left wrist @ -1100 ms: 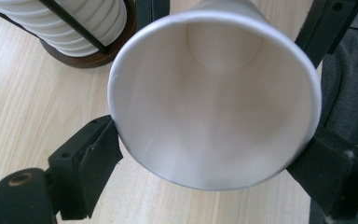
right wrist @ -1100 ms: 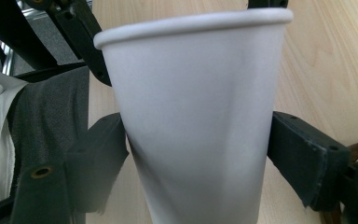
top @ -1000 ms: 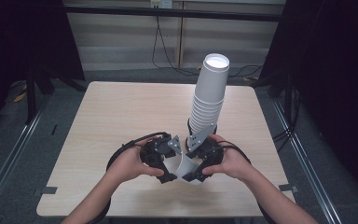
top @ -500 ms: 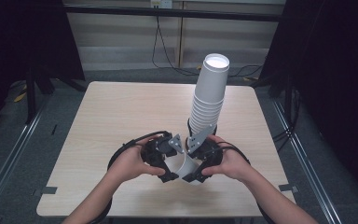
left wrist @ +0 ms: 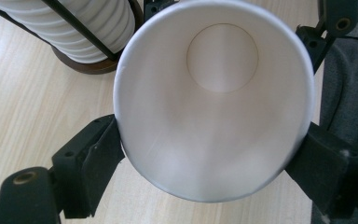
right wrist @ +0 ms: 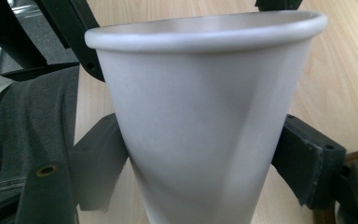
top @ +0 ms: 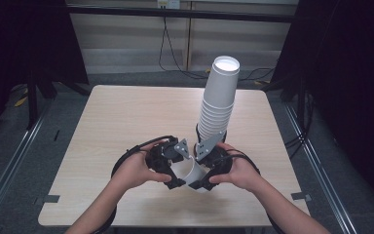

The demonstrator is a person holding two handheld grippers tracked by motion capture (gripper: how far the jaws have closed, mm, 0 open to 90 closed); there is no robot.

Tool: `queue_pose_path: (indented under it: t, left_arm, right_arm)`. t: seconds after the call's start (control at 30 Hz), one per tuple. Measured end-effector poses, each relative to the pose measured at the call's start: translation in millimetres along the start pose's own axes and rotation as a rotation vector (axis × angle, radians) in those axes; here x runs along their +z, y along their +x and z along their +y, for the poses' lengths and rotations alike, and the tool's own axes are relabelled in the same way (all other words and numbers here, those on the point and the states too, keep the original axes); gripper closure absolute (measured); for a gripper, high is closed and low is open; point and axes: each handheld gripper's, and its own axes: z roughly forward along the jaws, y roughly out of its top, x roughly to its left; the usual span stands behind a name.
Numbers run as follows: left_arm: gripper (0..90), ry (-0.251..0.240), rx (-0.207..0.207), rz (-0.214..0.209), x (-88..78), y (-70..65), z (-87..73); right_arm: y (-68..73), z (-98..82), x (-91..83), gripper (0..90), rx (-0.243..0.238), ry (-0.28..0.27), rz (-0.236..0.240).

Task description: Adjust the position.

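I have one white cup (top: 191, 171) caught between both grippers, low in the centre of the high view, above the near part of the table (top: 126, 117). My left gripper (left wrist: 212, 154) looks straight into the cup's mouth; its jaws have just been closing and now press the rim from both sides. My right gripper (right wrist: 200, 154) clamps the cup's wall lower down, and the paper shows a dent there. The cup lies tilted between my hands, not standing. The stack (top: 218, 102) of cups rises just behind the right gripper, upper right of centre, in a dark holder (left wrist: 91, 65).
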Motion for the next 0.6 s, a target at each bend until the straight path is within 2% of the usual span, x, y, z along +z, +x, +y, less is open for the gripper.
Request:
queue_pose_path:
  t: [0.13, 0.5, 0.6]
  left_arm:
    - [14.1, -0.021, 0.0, 0.0, -2.1, 0.4, -1.0]
    - [12.2, -0.077, 0.02, 0.014, -2.4, 3.0, -3.2]
    - [12.6, -0.079, 0.02, 0.019, -3.4, 3.7, -4.2]
  right_arm:
    - [-0.2, -1.1, -2.1, 22.3, -0.011, -0.026, -0.001]
    - [-1.8, -2.2, -5.0, 22.1, -0.004, -0.036, -0.016]
    - [-2.0, -3.4, -6.6, 22.1, 0.003, -0.031, -0.021]
